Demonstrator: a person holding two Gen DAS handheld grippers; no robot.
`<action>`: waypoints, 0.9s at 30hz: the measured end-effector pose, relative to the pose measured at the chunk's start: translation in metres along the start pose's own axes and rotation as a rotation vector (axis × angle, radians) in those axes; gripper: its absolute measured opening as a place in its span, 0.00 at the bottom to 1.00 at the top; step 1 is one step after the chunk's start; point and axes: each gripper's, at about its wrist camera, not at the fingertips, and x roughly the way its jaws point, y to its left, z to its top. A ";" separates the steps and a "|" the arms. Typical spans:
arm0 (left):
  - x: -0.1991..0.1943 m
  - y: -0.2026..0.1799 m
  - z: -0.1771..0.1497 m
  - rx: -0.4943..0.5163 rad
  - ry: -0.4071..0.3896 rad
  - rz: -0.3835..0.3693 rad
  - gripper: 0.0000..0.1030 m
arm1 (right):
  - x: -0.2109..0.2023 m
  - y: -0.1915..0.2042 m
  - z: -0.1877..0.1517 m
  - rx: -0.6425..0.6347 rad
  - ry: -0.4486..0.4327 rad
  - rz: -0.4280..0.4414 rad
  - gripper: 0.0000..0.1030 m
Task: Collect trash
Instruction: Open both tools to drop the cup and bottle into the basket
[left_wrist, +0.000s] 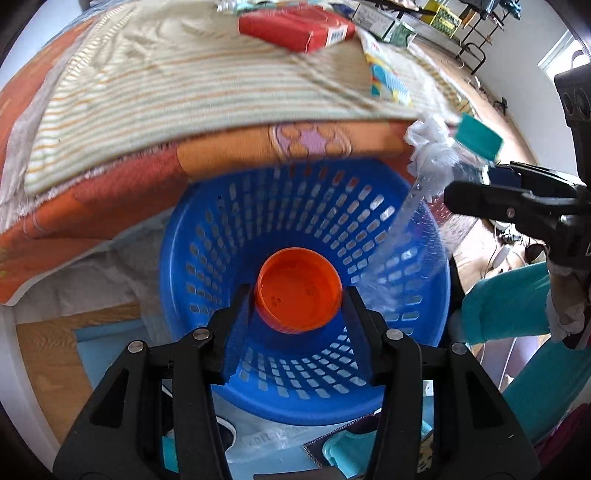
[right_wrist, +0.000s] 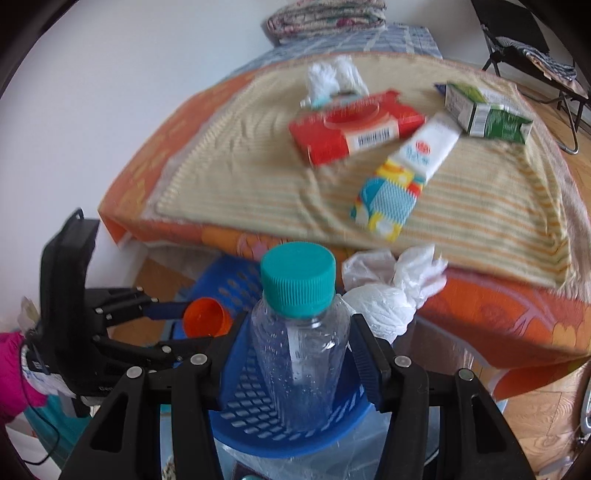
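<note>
Both grippers loaded above perforated blue basket (left_wrist: 207, 236).
Left gripper (left_wrist: 298, 295) half-open, clamping smooth orange cup (left_wrist: 299, 291); right gripper (right_wrist: 301, 343) half-open, gripping clear ribbed-capped bottle (right_wrist: 299, 354).

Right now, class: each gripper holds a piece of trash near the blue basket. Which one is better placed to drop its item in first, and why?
Left. The left gripper holds the orange cup directly over the blue basket. The right gripper holds the clear bottle nearer the basket's rim.
</note>
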 end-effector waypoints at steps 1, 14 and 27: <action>0.002 0.000 -0.001 -0.002 0.008 0.000 0.49 | 0.004 0.000 -0.002 0.000 0.015 -0.005 0.54; 0.002 0.004 0.002 -0.011 -0.003 0.020 0.60 | 0.017 0.004 -0.011 -0.037 0.051 -0.052 0.56; -0.009 -0.002 0.022 -0.014 -0.063 0.021 0.60 | -0.009 0.000 0.001 -0.023 -0.031 -0.072 0.64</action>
